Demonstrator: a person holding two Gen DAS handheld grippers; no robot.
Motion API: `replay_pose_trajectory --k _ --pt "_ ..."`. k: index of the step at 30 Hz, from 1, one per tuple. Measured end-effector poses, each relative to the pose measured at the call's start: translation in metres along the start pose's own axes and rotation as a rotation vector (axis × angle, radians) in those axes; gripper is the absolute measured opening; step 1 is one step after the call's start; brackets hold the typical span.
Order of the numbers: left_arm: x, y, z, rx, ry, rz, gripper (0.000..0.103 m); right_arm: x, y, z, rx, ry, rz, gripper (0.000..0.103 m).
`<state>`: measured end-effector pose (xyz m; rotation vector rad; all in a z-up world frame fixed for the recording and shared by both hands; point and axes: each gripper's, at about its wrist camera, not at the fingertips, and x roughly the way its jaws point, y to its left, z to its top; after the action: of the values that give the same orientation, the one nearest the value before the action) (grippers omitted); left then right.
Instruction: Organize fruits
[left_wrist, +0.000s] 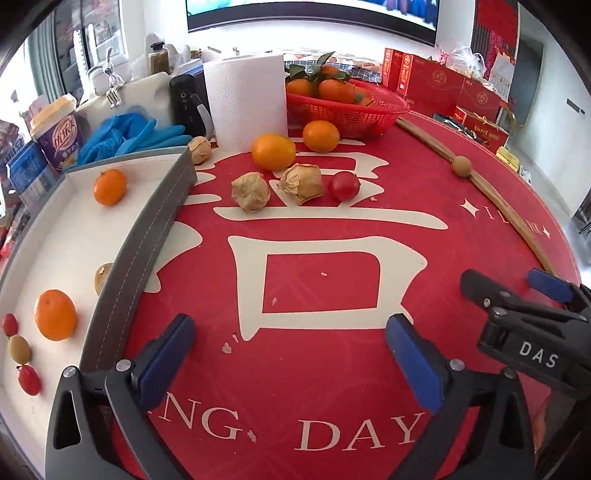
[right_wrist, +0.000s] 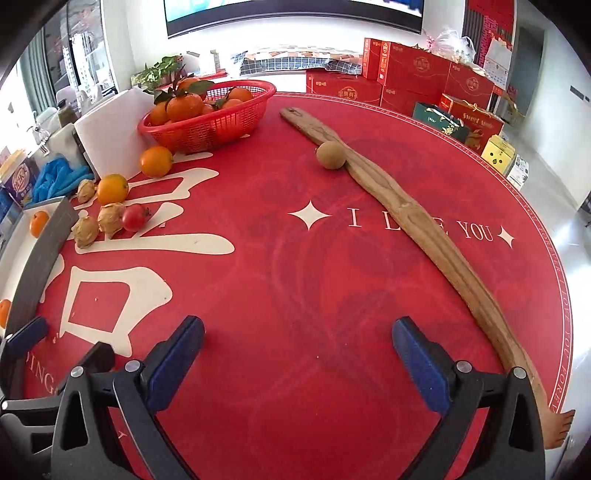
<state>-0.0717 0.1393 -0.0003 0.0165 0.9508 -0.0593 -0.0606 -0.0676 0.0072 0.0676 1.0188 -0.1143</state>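
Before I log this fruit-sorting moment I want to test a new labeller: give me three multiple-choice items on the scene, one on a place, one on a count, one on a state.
1. Where does the small brown round fruit lie?
A. In the red basket
B. Against the long wooden stick
C. In the white tray

2. How many oranges lie in the white tray?
A. Two
B. Four
C. None

3. How do the left tongs stand?
A. Shut on a tomato
B. Shut on nothing
C. Open, nothing between them

Answers:
1 B: the right wrist view shows it touching the wooden stick, apart from the red basket.
2 A: one orange near the tray's far end, another orange nearer.
3 C: the blue pads stand wide apart over bare red tablecloth.
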Motion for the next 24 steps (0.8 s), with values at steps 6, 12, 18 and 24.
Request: replay_pose_trajectory --k 6,12,18,24 --pt "-0.0011 0.0002 0.0001 0.000 0.000 0.000 0.102 -0.0003 -0.0005 -0.0013 0.010 -0.011 -0.006 0.102" --pt "-0.0010 0.0001 0.0004 0.000 0.000 0.000 0.102 0.0013 0.0009 0.0014 0.016 -0.013 -0.016 0.102" --pt "-0.0010 0.0002 0.0002 0.000 0.000 0.000 0.102 0.0013 0.0007 0.0016 0.016 -0.013 -0.016 0.102" --pt "-0.0009 0.0001 0.0003 0.000 0.000 0.000 0.102 0.0013 0.0006 0.0016 0.016 -0.013 -0.016 0.102"
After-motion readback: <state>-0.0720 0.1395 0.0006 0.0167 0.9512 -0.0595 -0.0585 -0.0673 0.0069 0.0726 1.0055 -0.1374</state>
